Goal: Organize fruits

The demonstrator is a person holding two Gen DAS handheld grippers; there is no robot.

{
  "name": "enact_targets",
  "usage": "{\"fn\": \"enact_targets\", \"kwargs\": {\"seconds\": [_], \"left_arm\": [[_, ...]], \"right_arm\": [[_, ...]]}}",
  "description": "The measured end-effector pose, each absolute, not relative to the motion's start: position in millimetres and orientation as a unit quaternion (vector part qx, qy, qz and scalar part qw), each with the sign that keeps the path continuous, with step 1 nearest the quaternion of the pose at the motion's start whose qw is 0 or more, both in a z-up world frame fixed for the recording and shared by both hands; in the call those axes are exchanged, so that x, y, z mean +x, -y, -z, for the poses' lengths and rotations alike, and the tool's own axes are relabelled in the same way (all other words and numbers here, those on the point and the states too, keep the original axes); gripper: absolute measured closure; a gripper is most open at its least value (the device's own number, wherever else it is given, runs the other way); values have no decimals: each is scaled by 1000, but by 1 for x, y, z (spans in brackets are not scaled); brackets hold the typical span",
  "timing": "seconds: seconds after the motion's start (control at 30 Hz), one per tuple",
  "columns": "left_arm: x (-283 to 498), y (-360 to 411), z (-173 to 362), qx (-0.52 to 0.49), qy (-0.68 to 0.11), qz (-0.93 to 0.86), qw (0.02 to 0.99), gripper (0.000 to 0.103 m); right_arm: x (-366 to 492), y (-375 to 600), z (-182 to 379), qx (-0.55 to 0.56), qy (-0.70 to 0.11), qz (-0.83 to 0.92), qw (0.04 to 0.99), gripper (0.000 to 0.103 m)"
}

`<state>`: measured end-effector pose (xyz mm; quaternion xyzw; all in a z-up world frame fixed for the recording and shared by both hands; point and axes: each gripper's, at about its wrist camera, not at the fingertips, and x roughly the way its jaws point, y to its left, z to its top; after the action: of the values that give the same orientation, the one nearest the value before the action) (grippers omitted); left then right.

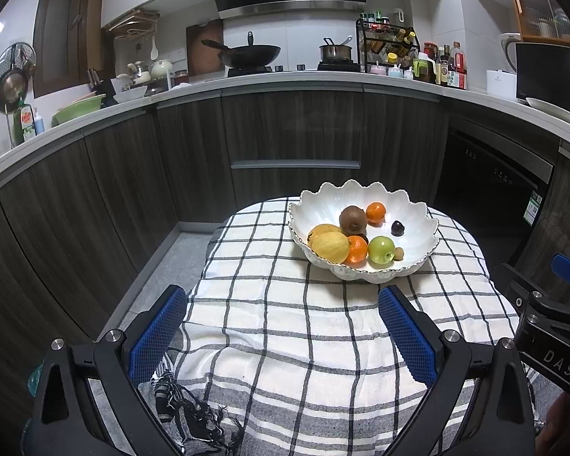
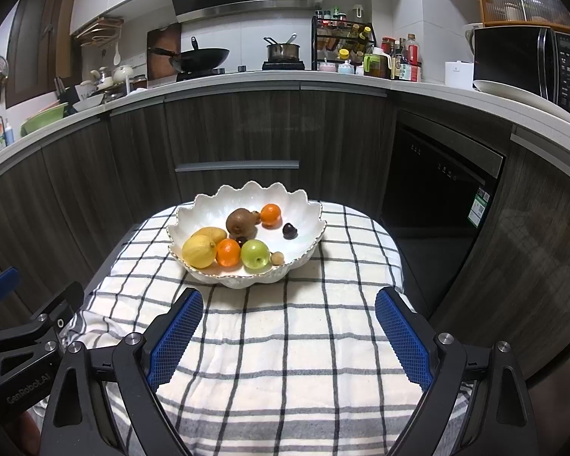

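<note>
Left tongs (image 1: 281,338) spread wide and gripping nothing, blue pads (image 1: 157,332) framing bare checked cloth (image 1: 285,342) at the bottom of the left wrist view; right tongs (image 2: 288,336) likewise wide apart and holding nothing, low in the right wrist view. Both hanging back from the white scalloped bowl (image 2: 209,205), apparently to keep the whole load in sight before any pick. Bowl parked toward the far end of the cloth-covered worktop (image 1: 467,250), right of centre in the left view, left of centre in the right one. All fruit inside it and none on the cloth: lemon (image 2: 198,250) at the near left rim with a yellow mango-like fruit (image 2: 212,232) just behind, orange (image 2: 228,252) and green apple (image 2: 255,254) beside it along the near side, small tan round fruit (image 2: 277,257) next to the apple. Kiwi (image 2: 241,220) in the middle, second orange (image 2: 271,214) behind it, dark cherry-like fruit (image 2: 289,230) apart on the right. Heavier pieces crowded against the near wall, probably settled there down the bowl's slope. Judging by this layout, gathering looks finished or nearly so, with rearranging inside the bowl the only likely remainder.
</note>
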<state>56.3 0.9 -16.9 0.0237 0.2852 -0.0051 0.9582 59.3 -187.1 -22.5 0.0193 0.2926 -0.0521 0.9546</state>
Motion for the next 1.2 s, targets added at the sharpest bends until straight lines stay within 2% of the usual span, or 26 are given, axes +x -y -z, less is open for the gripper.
{"fn": "enact_targets", "kwargs": {"seconds": [1.2], "left_arm": [[55,-4,19,23,-287,-17,957,0]], "right_arm": [[60,187,25,22,-292,53,955,10]]}}
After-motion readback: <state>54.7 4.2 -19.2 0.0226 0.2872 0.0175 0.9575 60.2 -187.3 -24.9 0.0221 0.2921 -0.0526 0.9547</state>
